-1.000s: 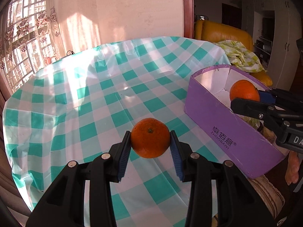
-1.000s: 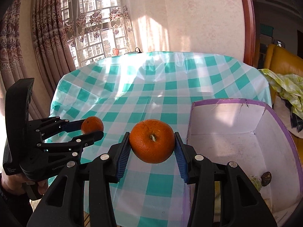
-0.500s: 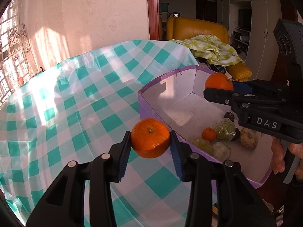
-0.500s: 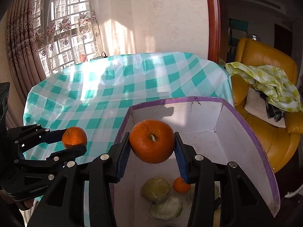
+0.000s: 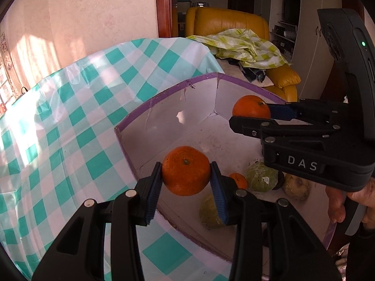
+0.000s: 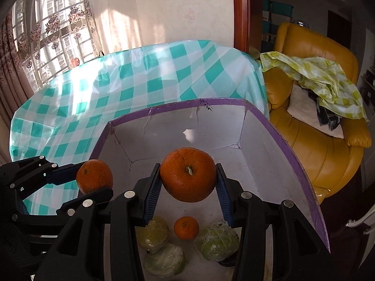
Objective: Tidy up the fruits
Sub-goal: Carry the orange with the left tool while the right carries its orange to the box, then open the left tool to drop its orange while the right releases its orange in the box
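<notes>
While clamped in left gripper (image 5: 186, 178) and right gripper (image 6: 187, 187) above white-lined purple cardboard box (image 6: 293, 145): two round oranges (image 5: 186, 171) (image 6: 188, 178), unreleased; wrapped green fruits (image 6: 216, 242) and small tangerine (image 6: 186, 227) already boxed.

Dark fruit (image 5: 281, 179) mostly hidden behind wrapped green fruit (image 5: 262, 177).

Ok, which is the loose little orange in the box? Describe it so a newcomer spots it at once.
Find the purple-rimmed box on the checked tablecloth and look at its white floor near the front. The small orange sits there among pale green wrapped fruits. It is the only orange thing on the floor, smaller than the two oranges held in the tools.
</notes>
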A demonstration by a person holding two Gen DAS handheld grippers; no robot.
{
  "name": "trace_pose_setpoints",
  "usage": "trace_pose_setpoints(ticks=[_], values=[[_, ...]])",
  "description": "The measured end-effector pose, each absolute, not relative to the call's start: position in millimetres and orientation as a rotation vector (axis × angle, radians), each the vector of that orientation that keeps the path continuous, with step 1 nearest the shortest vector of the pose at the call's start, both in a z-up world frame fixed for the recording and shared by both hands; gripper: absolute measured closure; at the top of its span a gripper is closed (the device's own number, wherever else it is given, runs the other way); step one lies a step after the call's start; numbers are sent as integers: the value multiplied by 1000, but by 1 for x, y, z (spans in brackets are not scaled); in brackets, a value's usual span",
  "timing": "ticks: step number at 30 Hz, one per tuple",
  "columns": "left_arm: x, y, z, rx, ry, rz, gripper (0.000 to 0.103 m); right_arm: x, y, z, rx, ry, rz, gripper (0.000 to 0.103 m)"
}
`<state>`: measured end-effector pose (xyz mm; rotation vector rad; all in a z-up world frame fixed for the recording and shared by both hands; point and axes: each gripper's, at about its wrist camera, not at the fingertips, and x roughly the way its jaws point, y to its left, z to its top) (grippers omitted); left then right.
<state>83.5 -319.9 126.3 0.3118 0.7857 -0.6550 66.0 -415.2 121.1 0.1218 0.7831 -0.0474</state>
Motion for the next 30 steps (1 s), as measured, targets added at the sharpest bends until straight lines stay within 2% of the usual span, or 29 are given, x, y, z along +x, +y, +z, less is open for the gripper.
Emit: trace_pose_setpoints(ticks=[10,22,30], values=[[108,-353,101,357,867,-652,62,95,-429,135,115,798,-65,59],[112,-375,79,550,886,-575,62,141,-438,59,42,986,-150,59],[99,-387,58,826,812,-541,62,146,-443,42,27,1063,-196,59]])
